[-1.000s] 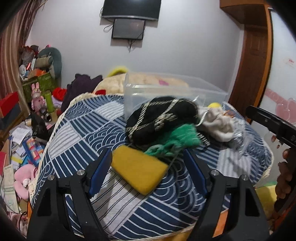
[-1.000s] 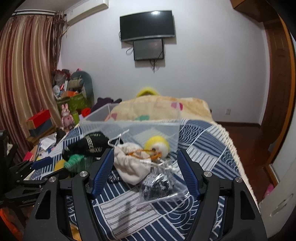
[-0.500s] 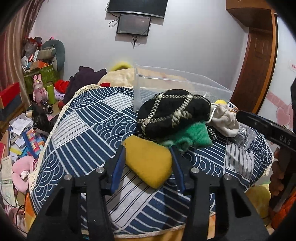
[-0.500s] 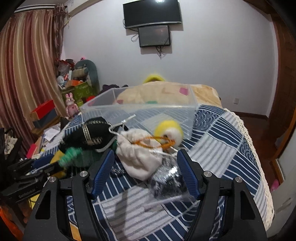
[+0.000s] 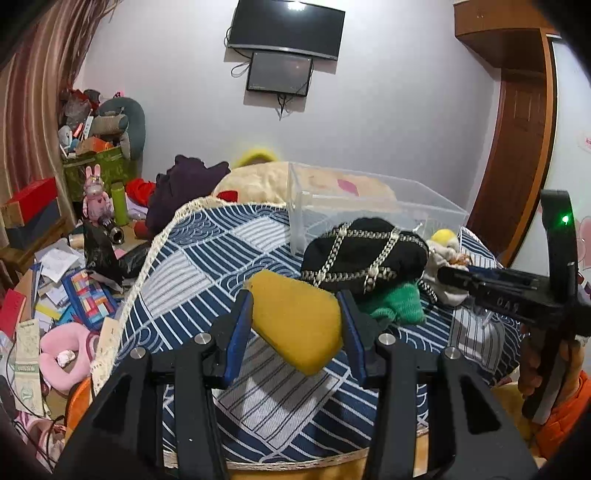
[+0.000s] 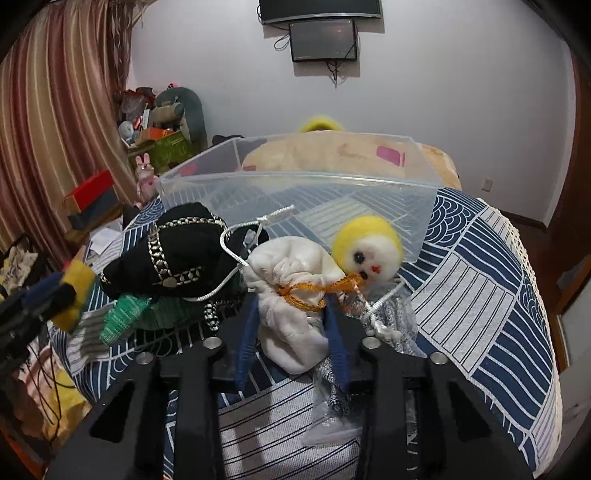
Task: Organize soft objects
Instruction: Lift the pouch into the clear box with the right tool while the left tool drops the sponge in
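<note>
Blue-and-white patterned cloth point(image 5: 207, 258) covers the bed-like surface on which the soft things are piled, with a white wall, a mounted screen point(image 5: 286, 31) and a striped curtain point(image 6: 55, 122) behind, and clutter spread over the floor at the left.

Compared with a second ago, both tools are seen to have closed. The left gripper point(image 5: 297, 317), wide apart then, is now clamped on the yellow sponge-like pad point(image 5: 295, 317), its blue pads pressed against both sides; the pad appears raised off the cloth, a shadow lying beneath it. To its right, the black hat with chain trim point(image 5: 364, 254) is seen resting on a green knit piece point(image 5: 397, 302).

The right gripper point(image 6: 293, 325), earlier open around the pile, is now closed on the white drawstring pouch point(image 6: 291, 295), which is tied with an orange mesh ribbon point(image 6: 314, 291). A small yellow-and-white felt doll head point(image 6: 367, 247) is seen touching the pouch at its right, and a clear plastic bag point(image 6: 332, 406) lies under the fingers.

Behind the pile a clear storage bin point(image 6: 295, 192) is stood on the cloth, with no soft item seen inside it.
</note>
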The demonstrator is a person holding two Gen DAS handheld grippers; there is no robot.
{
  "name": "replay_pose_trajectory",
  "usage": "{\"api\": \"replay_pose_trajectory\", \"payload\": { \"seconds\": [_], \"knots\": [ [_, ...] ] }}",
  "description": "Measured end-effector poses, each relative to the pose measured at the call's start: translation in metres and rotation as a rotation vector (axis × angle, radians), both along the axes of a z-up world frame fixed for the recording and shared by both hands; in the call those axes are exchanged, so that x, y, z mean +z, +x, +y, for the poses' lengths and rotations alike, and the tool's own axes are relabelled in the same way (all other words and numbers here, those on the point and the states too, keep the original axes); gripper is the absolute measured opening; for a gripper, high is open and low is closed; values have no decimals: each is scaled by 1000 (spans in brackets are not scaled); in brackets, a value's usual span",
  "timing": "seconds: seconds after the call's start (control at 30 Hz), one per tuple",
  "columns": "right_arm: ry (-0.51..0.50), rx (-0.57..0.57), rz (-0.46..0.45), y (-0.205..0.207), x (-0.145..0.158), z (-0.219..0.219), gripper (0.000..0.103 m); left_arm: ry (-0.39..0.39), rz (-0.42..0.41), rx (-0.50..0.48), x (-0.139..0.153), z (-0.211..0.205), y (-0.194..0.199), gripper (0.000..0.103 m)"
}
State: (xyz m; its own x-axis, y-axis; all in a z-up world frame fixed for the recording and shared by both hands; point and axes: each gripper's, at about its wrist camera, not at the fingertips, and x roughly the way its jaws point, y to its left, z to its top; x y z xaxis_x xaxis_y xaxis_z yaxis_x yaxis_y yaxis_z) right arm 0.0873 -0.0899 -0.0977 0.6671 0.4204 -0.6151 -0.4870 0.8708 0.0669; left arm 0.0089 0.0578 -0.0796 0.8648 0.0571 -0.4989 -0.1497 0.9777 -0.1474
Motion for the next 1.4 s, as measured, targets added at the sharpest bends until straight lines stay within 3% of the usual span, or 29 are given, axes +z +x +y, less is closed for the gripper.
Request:
{"api": "replay_pose_trajectory", "payload": {
  "seconds": [0.17, 0.37, 0.8, 1.23, 1.4],
  "knots": [
    [68, -9, 4, -4, 10, -15, 24, 9, -41, -10, 15, 1, -1, 46],
    [132, -29, -74, -16, 38, -33, 24, 5, -88, -27, 32, 5, 11, 46],
    [155, -46, -213, -10, 83, -31, 24, 51, -179, -79, 67, 1, 51, 46],
    [173, -84, -301, 12, 115, -31, 24, 67, -174, -102, 78, 5, 94, 46],
    [147, -75, -282, 27, 109, -21, 24, 76, -138, -123, 74, 1, 118, 46]
  ]
}}
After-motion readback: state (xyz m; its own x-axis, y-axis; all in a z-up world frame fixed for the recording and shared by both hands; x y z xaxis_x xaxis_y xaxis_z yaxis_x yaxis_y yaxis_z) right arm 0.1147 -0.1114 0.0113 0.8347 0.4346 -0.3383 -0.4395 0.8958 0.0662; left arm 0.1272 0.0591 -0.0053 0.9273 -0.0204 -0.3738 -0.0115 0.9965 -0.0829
